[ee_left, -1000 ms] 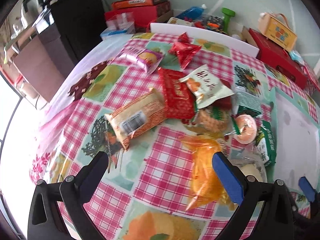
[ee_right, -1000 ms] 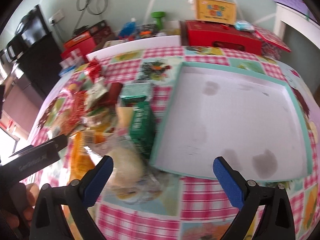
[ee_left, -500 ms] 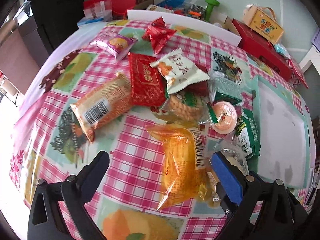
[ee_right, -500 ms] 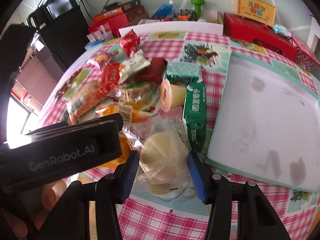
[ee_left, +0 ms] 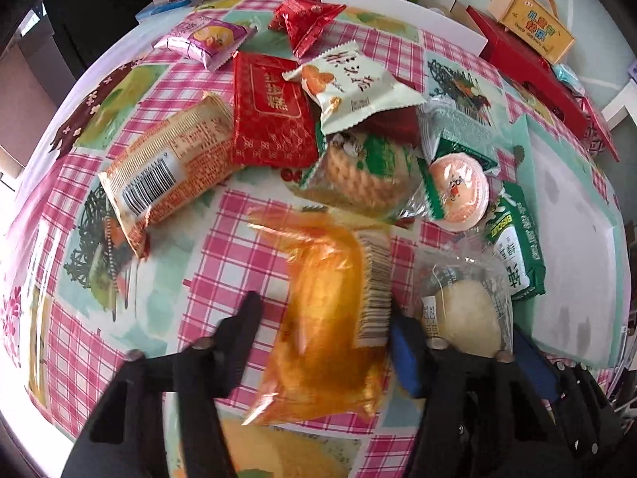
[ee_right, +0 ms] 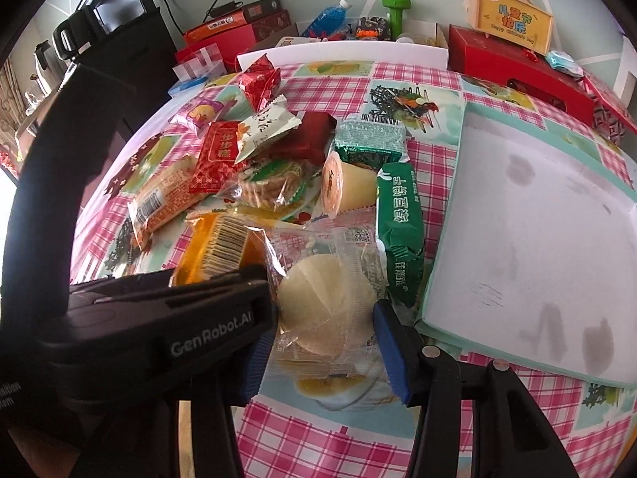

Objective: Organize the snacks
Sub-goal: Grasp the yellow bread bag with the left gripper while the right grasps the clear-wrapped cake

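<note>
1. Step in hand: two pickups are judged to be under way at once. The left gripper (ee_left: 322, 318) is set astride the orange-wrapped snack (ee_left: 326, 318), its jaws partly open, one on either side of the packet; whether the film is yet pinched cannot be told, since the packet is blurred.
2. The right gripper (ee_right: 322, 338) is set astride the clear-wrapped round pastry (ee_right: 326, 306), its jaws about as wide as the packet and touching or just beside the wrapper; a firm hold cannot be confirmed.
3. Position of the task's things: in the right wrist view the pastry lies at 6 o'clock of the snack pile, with the orange-wrapped snack just beside it at 9 o'clock and the green biscuit pack (ee_right: 400, 231) touching it at 2 o'clock. The white tray (ee_right: 529, 215), mint-rimmed, lies at 3 o'clock of the pile with nothing in it.
4. Next move, as judged: both jaws are to be closed gently, the wrappers being slippery and the pastry soft, and each packet is then to be lifted clear of its neighbours and carried toward the tray.
5. Surface: the bench (ee_left: 223, 235) is covered by a glossy pink-checked cloth with picture panels.
6. Room: at 12 o'clock beyond the bench, red boxes (ee_right: 513, 67), a yellow gift carton (ee_right: 513, 20) and a green dumbbell (ee_right: 394, 12) are seen against a pale wall; a dark cabinet (ee_right: 119, 40) stands at 10 o'clock.
</note>
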Demonstrator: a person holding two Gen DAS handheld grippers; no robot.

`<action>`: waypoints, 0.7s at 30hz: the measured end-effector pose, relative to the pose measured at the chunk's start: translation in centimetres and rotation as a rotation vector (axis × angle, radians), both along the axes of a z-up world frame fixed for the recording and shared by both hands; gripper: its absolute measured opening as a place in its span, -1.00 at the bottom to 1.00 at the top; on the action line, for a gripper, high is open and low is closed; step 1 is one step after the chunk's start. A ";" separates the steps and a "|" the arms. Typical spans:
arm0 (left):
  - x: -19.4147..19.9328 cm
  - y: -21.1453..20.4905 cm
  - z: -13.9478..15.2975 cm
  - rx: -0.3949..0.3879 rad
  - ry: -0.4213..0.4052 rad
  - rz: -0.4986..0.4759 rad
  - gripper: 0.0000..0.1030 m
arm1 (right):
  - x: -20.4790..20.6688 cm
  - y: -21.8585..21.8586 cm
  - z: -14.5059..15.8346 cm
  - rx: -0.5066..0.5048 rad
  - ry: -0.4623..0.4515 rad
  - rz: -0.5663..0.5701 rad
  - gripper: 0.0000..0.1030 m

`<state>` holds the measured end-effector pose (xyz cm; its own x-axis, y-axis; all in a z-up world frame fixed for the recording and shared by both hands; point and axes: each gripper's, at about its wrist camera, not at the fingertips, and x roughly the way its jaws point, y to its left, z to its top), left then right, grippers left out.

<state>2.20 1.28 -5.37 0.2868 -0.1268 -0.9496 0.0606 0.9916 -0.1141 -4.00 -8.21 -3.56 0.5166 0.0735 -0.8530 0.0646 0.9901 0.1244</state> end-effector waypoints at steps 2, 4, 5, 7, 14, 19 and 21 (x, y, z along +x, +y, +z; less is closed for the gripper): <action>0.0 0.1 0.1 -0.009 -0.005 0.005 -0.14 | -0.1 0.0 0.0 0.002 -0.003 -0.001 -0.01; 0.1 0.2 0.1 -0.015 -0.005 0.008 -0.17 | -0.1 0.0 0.0 0.003 -0.004 -0.003 -0.02; 0.1 0.3 0.2 -0.020 -0.008 0.012 -0.19 | -0.1 0.0 0.0 0.004 -0.005 -0.004 -0.04; 0.0 0.7 0.5 -0.023 -0.013 0.020 -0.20 | -0.2 -0.1 0.1 0.011 -0.008 -0.009 -0.05; -0.4 2.0 1.9 -0.040 -0.057 0.062 -0.21 | -0.5 -0.3 0.6 0.040 -0.019 -0.010 -0.09; -0.7 2.7 3.0 -0.048 -0.094 0.089 -0.21 | -0.9 0.0 1.5 0.051 -0.049 0.007 -0.10; -0.8 2.9 3.7 -0.052 -0.116 0.093 -0.21 | -1.1 0.1 1.8 0.057 -0.063 0.011 -0.11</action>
